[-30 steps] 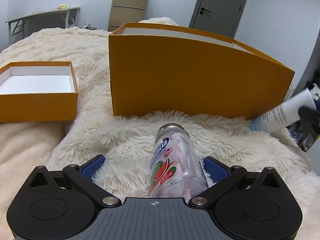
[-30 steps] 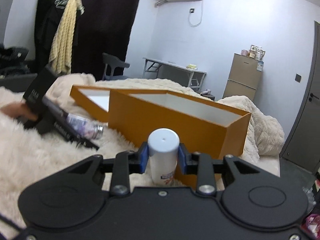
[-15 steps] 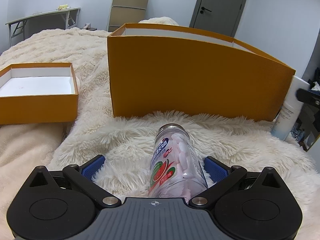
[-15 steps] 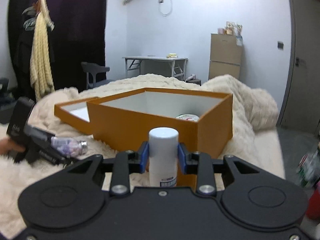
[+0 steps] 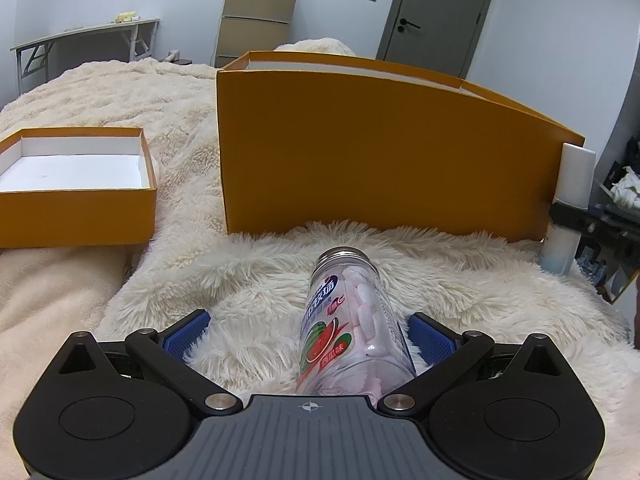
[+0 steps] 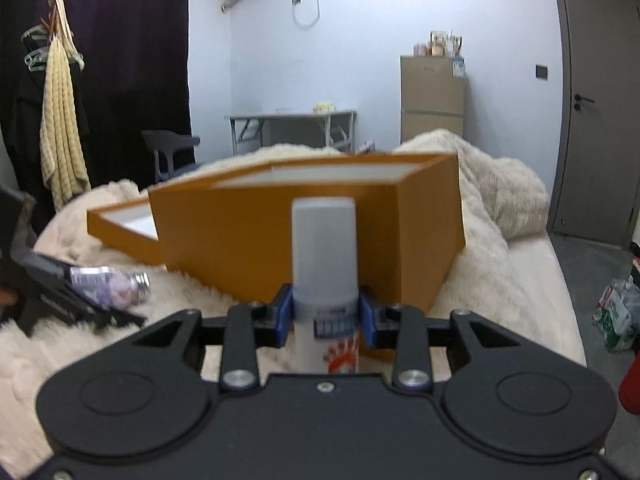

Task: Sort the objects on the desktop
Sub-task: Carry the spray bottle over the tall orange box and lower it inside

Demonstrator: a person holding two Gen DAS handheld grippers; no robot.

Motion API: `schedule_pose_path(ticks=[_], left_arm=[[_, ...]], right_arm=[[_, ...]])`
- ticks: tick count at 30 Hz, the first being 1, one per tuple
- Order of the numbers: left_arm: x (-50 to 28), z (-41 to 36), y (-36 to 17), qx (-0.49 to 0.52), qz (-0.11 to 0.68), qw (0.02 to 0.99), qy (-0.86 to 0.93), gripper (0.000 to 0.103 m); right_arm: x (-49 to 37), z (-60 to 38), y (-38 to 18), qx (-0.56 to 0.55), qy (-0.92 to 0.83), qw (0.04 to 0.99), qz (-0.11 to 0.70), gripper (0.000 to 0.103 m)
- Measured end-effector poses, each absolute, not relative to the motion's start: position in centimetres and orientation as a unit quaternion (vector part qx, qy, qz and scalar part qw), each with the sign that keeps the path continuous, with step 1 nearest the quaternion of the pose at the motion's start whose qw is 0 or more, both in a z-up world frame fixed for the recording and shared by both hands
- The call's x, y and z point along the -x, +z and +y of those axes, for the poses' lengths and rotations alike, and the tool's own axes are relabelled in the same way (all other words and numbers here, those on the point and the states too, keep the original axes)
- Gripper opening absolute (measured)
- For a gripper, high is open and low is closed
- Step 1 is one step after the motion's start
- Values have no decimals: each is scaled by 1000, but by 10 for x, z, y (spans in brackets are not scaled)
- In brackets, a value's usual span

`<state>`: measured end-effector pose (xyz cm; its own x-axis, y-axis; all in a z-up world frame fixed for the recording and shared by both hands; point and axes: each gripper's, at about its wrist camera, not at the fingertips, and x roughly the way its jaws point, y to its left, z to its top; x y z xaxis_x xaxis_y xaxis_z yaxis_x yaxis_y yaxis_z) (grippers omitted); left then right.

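Presently, left gripper (image 5: 308, 330) spread wide; clear candy jar (image 5: 352, 328) lies on the fluffy blanket (image 5: 248, 280) between its fingers, pink tablets inside, metal cap pointing ahead. Tall orange box (image 5: 380, 160) ahead, contents hidden. Shallow orange box (image 5: 76, 204) ahead-left, white inside. Right gripper (image 6: 325, 316) pinches upright white bottle (image 6: 324, 248).

You see an orange box (image 5: 380, 148) with white lining on cream fleece (image 5: 248, 268). Your clear candy bottle (image 5: 352, 332) carries a red-green watermelon label; blue pads (image 6: 285, 316) flank the white bottle (image 6: 324, 248).
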<state>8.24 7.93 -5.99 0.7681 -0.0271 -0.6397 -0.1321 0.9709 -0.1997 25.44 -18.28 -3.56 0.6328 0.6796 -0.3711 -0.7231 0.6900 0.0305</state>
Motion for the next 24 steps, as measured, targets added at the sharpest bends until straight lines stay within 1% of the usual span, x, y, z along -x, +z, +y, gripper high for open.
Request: schedule_pose_path(ticks=[8, 13, 16, 20, 24], left_arm=[[-82, 79, -61, 119, 336, 934, 26, 103], [-81, 78, -61, 118, 335, 934, 26, 103], [-80, 78, -62, 118, 334, 935, 27, 103], [-79, 78, -62, 117, 333, 935, 26, 103], [-78, 78, -62, 118, 332, 936, 26, 103]], right_arm=[[-246, -186, -23, 61, 378, 907, 174, 32], [-231, -182, 31, 56, 412, 900, 129, 32], [-235, -169, 67, 64, 433, 891, 119, 32], [-263, -135, 103, 83, 446, 879, 143, 32], [-306, -86, 122, 128, 443, 865, 197, 32]])
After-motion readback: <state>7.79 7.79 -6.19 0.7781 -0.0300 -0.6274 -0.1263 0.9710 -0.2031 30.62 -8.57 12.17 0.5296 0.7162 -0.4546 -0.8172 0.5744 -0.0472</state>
